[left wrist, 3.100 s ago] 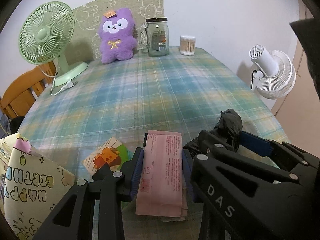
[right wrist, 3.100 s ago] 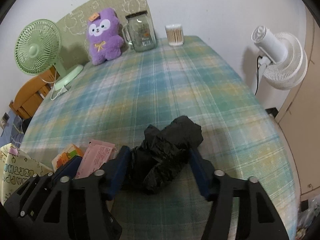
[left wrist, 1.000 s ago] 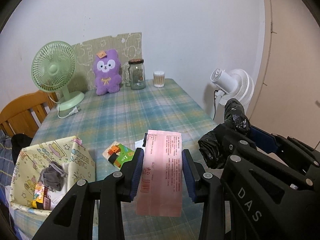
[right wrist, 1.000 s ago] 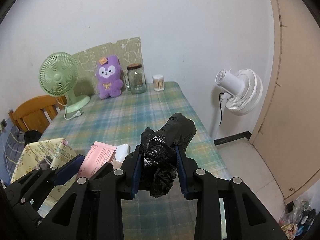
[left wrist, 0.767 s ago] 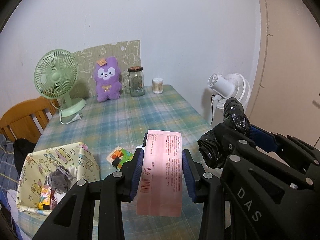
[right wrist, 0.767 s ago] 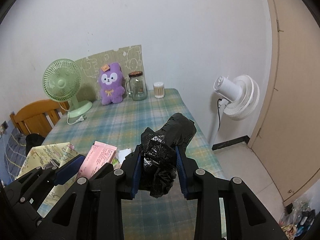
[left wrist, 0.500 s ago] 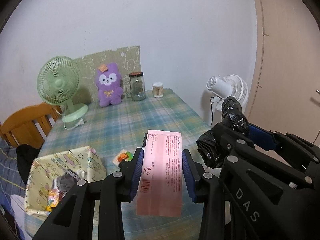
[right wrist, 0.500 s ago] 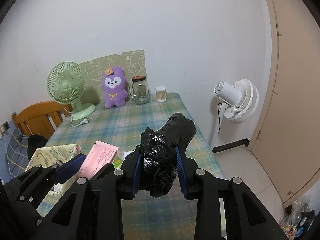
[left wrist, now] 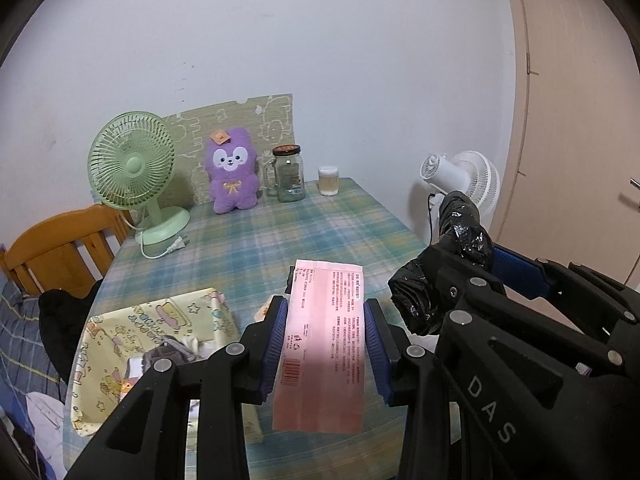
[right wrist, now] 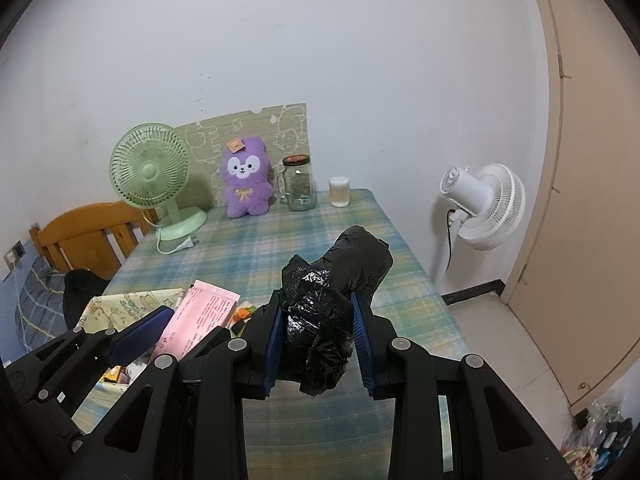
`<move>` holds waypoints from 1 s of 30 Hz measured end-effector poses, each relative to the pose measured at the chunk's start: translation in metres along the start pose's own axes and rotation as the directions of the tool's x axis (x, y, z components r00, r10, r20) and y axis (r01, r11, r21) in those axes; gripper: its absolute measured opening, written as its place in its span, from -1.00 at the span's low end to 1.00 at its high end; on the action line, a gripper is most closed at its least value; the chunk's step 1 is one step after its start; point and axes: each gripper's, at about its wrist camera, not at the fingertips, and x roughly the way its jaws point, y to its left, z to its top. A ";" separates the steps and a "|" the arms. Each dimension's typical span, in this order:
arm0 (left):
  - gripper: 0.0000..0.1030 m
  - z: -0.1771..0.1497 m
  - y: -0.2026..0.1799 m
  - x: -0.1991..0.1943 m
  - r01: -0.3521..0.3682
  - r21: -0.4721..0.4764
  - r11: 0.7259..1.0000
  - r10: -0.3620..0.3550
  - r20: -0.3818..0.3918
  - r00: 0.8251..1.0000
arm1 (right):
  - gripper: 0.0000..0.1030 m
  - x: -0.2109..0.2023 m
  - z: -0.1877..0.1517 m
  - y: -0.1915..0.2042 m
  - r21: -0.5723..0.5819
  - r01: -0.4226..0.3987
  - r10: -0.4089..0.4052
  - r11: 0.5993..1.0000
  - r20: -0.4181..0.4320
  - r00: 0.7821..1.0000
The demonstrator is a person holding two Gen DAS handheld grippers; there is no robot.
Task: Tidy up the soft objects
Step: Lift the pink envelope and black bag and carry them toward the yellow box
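Observation:
My left gripper (left wrist: 325, 316) is shut on a flat pink packet (left wrist: 324, 344) and holds it high above the plaid table (left wrist: 320, 240). My right gripper (right wrist: 316, 328) is shut on a crumpled black plastic bag (right wrist: 332, 292), also raised above the table. The bag shows in the left wrist view (left wrist: 448, 264) to the right of the packet. The packet shows in the right wrist view (right wrist: 200, 320) at lower left. A yellow patterned fabric box (left wrist: 160, 344) with small soft items in it sits on the table's near left, below the left gripper.
A green desk fan (left wrist: 132, 172), a purple plush (left wrist: 232, 176), a glass jar (left wrist: 288, 180) and a cotton swab pot (left wrist: 329, 181) stand along the table's far edge. A wooden chair (left wrist: 52, 252) is at left. A white floor fan (right wrist: 480, 208) stands right of the table.
Both grippers have risen and pulled back from the table with the packet and the bag held. The fabric box has come more into view at lower left.

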 end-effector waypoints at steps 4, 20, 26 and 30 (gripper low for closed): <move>-0.24 -0.003 0.012 0.000 -0.008 -0.002 1.000 0.008 -0.007 1.000 | -0.32 0.004 0.000 0.013 -0.005 -0.013 0.013 1.000 -0.008 1.000; -0.24 -0.007 0.067 0.003 -0.071 -0.029 0.997 0.071 -0.014 0.997 | -0.32 0.028 0.002 0.065 -0.040 -0.100 0.098 0.994 -0.046 0.994; -0.23 -0.010 0.088 0.009 -0.091 -0.037 0.995 0.090 -0.030 0.995 | -0.32 0.036 0.001 0.085 -0.066 -0.121 0.118 0.990 -0.060 0.991; -0.23 -0.013 0.101 0.013 -0.100 -0.047 0.994 0.098 -0.042 0.994 | -0.32 0.043 0.000 0.098 -0.082 -0.137 0.131 0.987 -0.073 0.989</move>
